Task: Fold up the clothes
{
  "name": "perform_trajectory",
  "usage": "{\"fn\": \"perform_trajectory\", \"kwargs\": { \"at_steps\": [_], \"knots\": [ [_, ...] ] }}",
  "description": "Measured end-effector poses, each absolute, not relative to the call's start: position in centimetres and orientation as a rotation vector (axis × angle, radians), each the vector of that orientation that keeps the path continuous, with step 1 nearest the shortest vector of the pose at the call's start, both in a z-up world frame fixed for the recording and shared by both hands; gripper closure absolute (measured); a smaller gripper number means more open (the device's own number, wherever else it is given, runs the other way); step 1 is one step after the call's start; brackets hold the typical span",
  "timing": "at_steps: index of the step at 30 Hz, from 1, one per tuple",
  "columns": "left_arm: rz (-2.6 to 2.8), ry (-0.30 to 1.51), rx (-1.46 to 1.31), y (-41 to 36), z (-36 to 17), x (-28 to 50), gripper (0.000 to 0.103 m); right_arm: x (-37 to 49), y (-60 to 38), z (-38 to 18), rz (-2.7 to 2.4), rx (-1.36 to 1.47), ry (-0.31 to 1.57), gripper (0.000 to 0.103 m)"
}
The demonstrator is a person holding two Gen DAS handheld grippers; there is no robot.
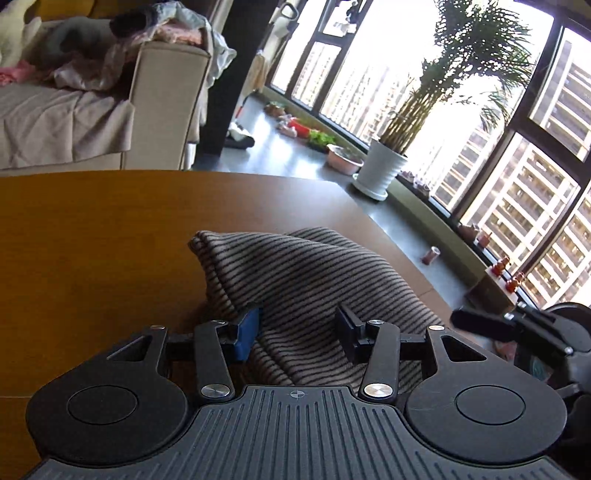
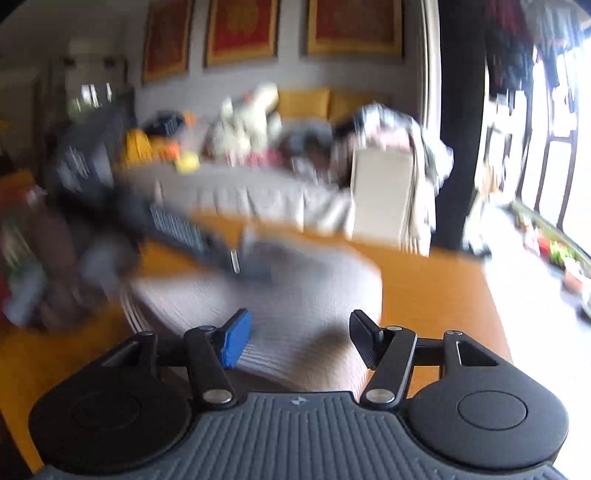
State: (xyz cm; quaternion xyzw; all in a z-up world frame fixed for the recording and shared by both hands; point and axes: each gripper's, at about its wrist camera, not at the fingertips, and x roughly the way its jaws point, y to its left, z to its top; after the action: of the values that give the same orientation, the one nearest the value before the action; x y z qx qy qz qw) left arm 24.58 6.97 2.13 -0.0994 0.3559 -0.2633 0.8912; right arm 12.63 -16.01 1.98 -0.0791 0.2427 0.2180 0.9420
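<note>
**Striped garment lies directly under the left gripper**

The striped garment [image 1: 295,288] lies bunched on the wooden table [image 1: 92,229], running forward and away from the left gripper [image 1: 299,332], whose jaws stand apart over the cloth, gripping nothing. The right gripper [image 2: 301,341], also spread and empty, hovers at the garment's near edge; its view is blurred.

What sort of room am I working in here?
Most likely a living room in a high-rise flat. A beige sofa piled with clothes stands beyond the wooden table, framed red pictures hang on the wall, and tall windows behind a potted palm look onto apartment towers.
</note>
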Motion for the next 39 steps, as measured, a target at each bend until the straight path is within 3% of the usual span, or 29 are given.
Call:
{"fn": "perform_trajectory", "kwargs": {
  "at_steps": [4,9,15,18,20,22,26,27,35,37,39],
  "knots": [
    [-0.527,0.699,-0.186,7.3,3.7,23.6,0.054,12.0,-16.1,1.5,0.435,-0.161,0.462,0.038],
    [-0.470,0.714,-0.217,8.0,5.0,22.8,0.043,14.2,-19.8,3.6,0.486,0.065,0.525,0.037],
    [-0.527,0.779,-0.204,6.7,3.2,22.5,0.041,20.8,-23.3,4.2,0.468,0.319,0.586,0.020],
    [-0.556,0.796,-0.193,5.9,2.5,22.5,0.041,25.8,-22.6,1.8,0.452,0.393,0.733,0.018],
    [-0.563,0.779,-0.189,5.8,2.7,22.6,0.045,27.1,-22.2,0.8,0.496,0.465,0.768,0.026],
    [-0.571,0.767,-0.191,5.9,2.9,22.5,0.048,26.7,-21.9,1.4,0.529,0.465,0.710,0.043],
    [-0.583,0.753,-0.194,5.9,2.8,22.3,0.048,25.5,-22.0,2.5,0.513,0.370,0.613,0.051],
    [-0.576,0.751,-0.177,5.6,2.5,22.5,0.048,25.6,-21.8,1.9,0.452,0.308,0.634,0.059],
    [-0.505,0.719,-0.062,4.1,3.2,21.0,0.044,22.9,-24.2,2.0,0.411,0.294,0.650,0.040],
    [-0.485,0.727,-0.093,4.9,3.9,20.3,0.040,22.0,-25.2,2.4,0.453,0.340,0.664,0.025],
    [-0.481,0.751,-0.151,5.7,4.1,20.2,0.017,21.3,-26.0,2.0,0.508,0.416,0.703,0.018]
  ]
}}
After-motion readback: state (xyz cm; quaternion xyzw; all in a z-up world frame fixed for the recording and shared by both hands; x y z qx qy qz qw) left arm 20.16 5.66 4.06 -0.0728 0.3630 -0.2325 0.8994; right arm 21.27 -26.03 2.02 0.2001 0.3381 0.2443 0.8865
